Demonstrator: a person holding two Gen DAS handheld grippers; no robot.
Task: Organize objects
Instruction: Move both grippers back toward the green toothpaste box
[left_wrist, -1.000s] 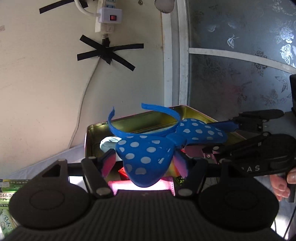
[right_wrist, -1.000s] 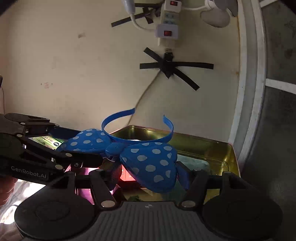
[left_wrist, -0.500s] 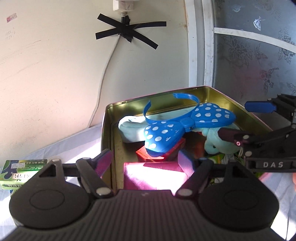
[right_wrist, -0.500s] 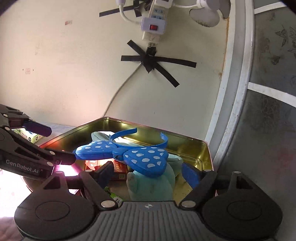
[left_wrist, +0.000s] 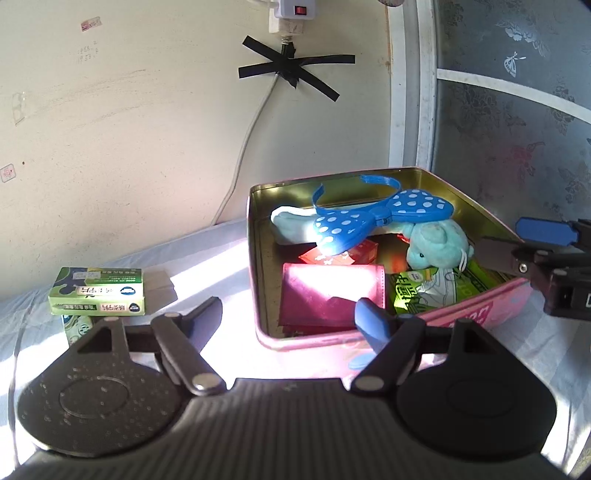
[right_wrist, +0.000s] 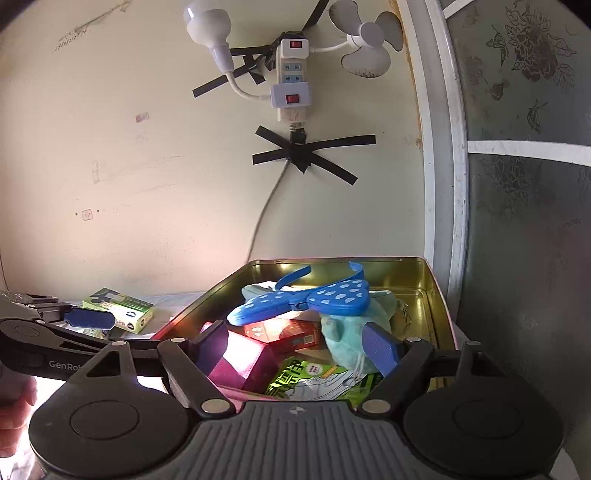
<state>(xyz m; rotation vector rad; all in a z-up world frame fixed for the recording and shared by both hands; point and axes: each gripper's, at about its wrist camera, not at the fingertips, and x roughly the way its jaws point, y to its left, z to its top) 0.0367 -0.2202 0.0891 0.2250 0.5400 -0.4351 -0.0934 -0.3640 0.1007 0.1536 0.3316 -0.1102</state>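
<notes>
A blue polka-dot bow headband (left_wrist: 373, 221) (right_wrist: 306, 301) lies on top of the things in the pink tin box (left_wrist: 476, 314) (right_wrist: 406, 269). Under it are a teal plush toy (left_wrist: 436, 245) (right_wrist: 351, 336), a red box (left_wrist: 347, 254) (right_wrist: 288, 332), a magenta wallet (left_wrist: 332, 291) (right_wrist: 240, 360) and a green packet (left_wrist: 443, 286) (right_wrist: 314, 380). My left gripper (left_wrist: 291, 317) is open and empty, in front of the tin's near left corner. My right gripper (right_wrist: 295, 345) is open and empty, in front of the tin.
A green box (left_wrist: 98, 291) (right_wrist: 120, 308) lies on the pale cloth left of the tin. A wall with a taped power strip (right_wrist: 291, 81), a cable and a small fan (right_wrist: 367, 44) stands right behind. A patterned glass panel (left_wrist: 517, 110) is at the right.
Both grippers let go of the headband, which now rests in the tin. Both have opened and pulled back from the box.
</notes>
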